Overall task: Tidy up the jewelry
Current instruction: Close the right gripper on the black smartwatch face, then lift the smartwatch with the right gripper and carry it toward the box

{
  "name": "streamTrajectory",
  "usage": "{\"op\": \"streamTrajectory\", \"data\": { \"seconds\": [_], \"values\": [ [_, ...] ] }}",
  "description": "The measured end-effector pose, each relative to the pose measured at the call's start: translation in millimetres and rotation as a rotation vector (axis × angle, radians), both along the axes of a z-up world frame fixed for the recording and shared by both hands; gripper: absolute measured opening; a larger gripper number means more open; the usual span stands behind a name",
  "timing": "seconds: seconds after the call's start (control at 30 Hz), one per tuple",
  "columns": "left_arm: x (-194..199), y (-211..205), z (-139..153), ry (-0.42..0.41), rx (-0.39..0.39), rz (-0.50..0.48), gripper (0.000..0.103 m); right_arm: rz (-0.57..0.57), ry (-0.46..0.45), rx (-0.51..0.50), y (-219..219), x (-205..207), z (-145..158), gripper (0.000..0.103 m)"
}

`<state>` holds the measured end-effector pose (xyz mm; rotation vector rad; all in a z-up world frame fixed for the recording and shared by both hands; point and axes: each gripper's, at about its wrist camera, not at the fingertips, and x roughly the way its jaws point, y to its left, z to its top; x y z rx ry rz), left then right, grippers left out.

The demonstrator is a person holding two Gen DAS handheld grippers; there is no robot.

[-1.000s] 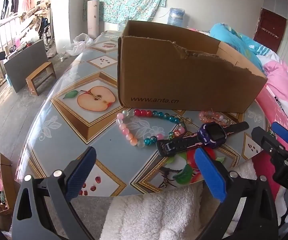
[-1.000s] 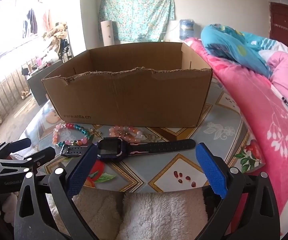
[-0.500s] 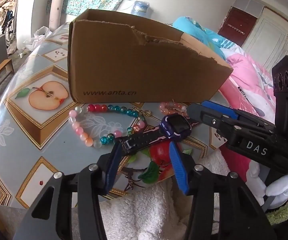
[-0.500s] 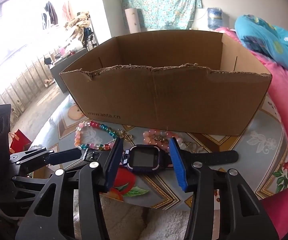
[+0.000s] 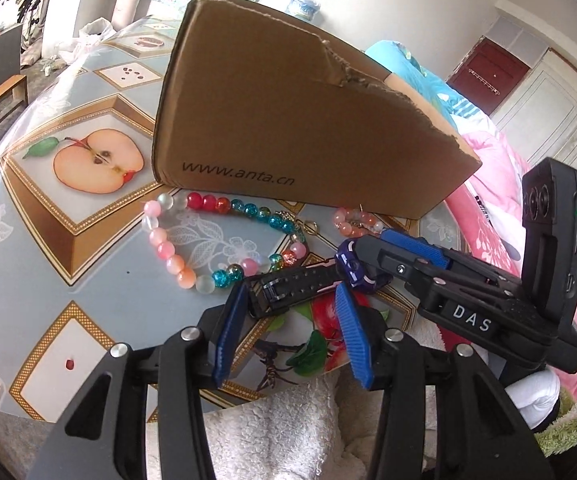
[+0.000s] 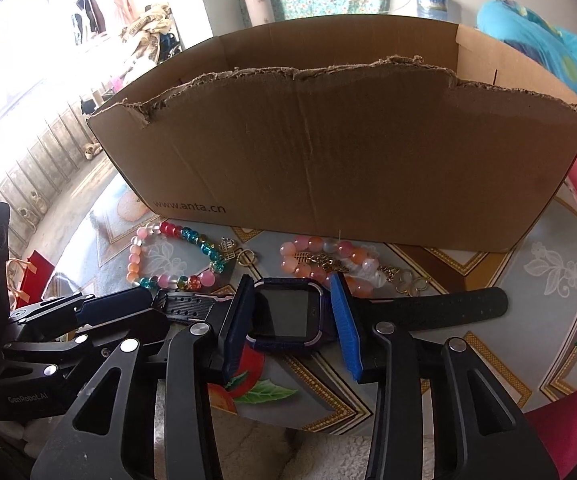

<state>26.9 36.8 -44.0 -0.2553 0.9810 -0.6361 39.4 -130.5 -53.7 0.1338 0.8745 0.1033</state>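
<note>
Spread across both views: a round table [image 5: 28,240] under a glossy blue-grey cloth printed with fruit in gold-edged panels. At its middle, an open brown cardboard box [image 6: 348,168] with a torn top edge and a printed web address. Just in front of the box, a multicoloured glass-bead bracelet [image 5: 192,248] lying in a loop, and to its right a bunched pink and peach bead bracelet [image 6: 328,258] with gold charms. Nearest the table edge, a dark purple smartwatch [image 6: 288,314] with black rubber straps. Clamped on the watch case from both sides: the right gripper [image 6: 293,320], jaws just closing. Pinching the buckle strap end: the left gripper [image 5: 290,312], blue pads narrowed, only slightly closer lately.
</note>
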Motion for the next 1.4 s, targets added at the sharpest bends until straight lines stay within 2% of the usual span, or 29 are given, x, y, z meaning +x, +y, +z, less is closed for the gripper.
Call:
{"op": "streamTrajectory", "data": {
  "seconds": [0.2, 0.23, 0.3, 0.4, 0.53, 0.8, 1.0, 1.03, 1.17, 1.33, 1.4],
  "values": [
    [3.6, 23.0, -3.3, 0.106, -0.189, 0.009, 0.044, 0.007, -0.008, -0.039, 6.2, 0.2, -1.8, 0.037],
    [3.0, 24.8, -3.2, 0.111, -0.189, 0.021, 0.044, 0.009, -0.011, -0.042, 6.6, -0.1, -2.1, 0.037],
    [1.1, 25.9, -3.0, 0.1, -0.14, 0.048, 0.044, 0.01, -0.011, -0.043, 6.5, -0.5, -2.9, 0.037],
    [-1.9, 27.2, -0.8, 0.095, -0.118, 0.062, 0.045, 0.008, -0.008, -0.007, 0.6, -2.6, -4.9, 0.037],
    [0.5, 20.2, 3.5, 0.092, -0.104, 0.063, 0.052, 0.018, -0.02, -0.015, -1.8, -4.3, -4.2, 0.037],
    [6.1, 24.0, -1.2, 0.163, -0.199, 0.134, 0.053, 0.027, -0.042, -0.017, -7.2, -10.6, -6.0, 0.037],
    [4.4, 31.9, -6.9, 0.248, -0.352, 0.135, 0.052, 0.04, -0.053, -0.014, -4.5, -18.1, -6.1, 0.037],
    [3.5, 29.5, -5.4, 0.241, -0.347, 0.135, 0.052, 0.042, -0.055, -0.01, -4.7, -17.9, -6.5, 0.037],
    [4.3, 17.3, 3.7, 0.173, -0.242, 0.147, 0.05, 0.052, -0.062, 0.0, -8.5, -21.7, -6.0, 0.037],
    [7.2, -8.2, 8.4, 0.082, -0.022, 0.148, 0.016, 0.061, -0.073, 0.007, -12.2, -23.6, -6.6, 0.037],
    [3.8, -17.1, 10.7, 0.033, 0.057, 0.136, 0.013, 0.06, -0.079, 0.006, -12.2, -24.0, -5.8, 0.037]
  ]
}}
